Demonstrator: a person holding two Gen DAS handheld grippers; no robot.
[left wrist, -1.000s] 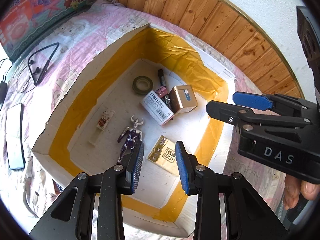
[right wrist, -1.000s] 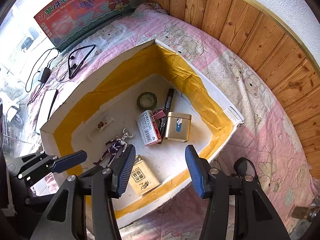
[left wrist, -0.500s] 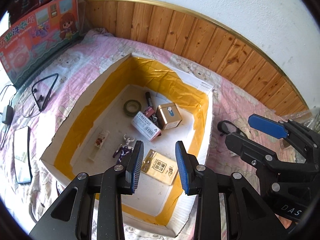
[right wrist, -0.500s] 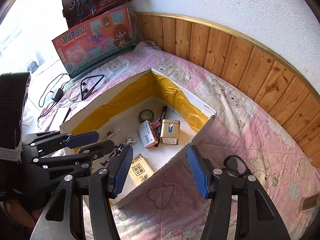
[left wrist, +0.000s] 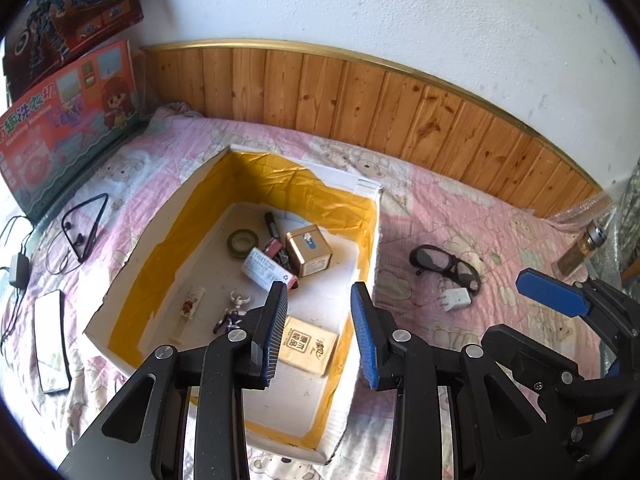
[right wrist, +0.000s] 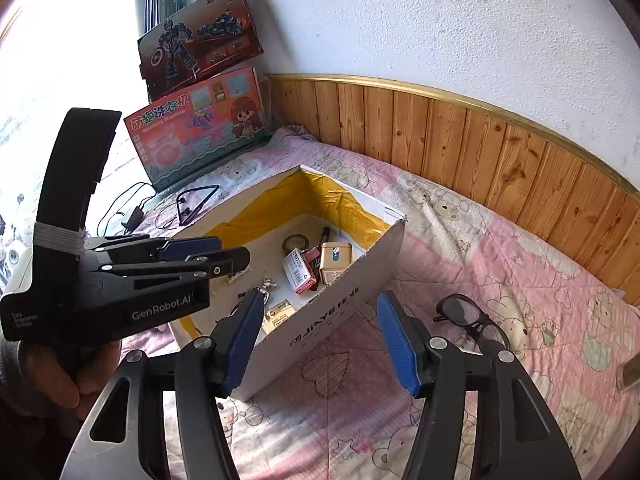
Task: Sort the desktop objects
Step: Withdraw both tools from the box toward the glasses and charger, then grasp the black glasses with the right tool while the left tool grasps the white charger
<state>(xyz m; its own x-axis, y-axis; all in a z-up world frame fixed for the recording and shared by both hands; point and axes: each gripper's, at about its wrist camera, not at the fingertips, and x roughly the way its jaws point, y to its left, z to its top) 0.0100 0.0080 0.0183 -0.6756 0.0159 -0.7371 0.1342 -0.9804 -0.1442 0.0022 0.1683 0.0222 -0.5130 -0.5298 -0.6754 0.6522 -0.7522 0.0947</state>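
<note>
A white cardboard box [left wrist: 366,248] lined with yellow tape sits on the pink bedspread; it also shows in the right wrist view [right wrist: 340,320]. Inside lie a gold tin [left wrist: 309,250], a tape roll [left wrist: 242,241], a white carton [left wrist: 266,271], a marker [left wrist: 273,224], a purple figurine [left wrist: 232,316] and a tan packet [left wrist: 308,345]. My left gripper [left wrist: 320,334] is open and empty above the box's near right side. My right gripper [right wrist: 320,344] is open and empty, in front of the box's outer wall. Black glasses [left wrist: 444,264] and a white charger [left wrist: 456,300] lie right of the box.
A phone [left wrist: 50,346], a neckband earphone [left wrist: 84,220] and a cabled adapter [left wrist: 16,270] lie left of the box. Toy cartons [left wrist: 68,120] lean at the far left. A wood-panelled wall [left wrist: 400,108] runs behind. A glass bottle [left wrist: 580,252] stands far right.
Both grippers have pulled up and back from over the box, staying open. The wall, the glasses and the charger have come into view.
</note>
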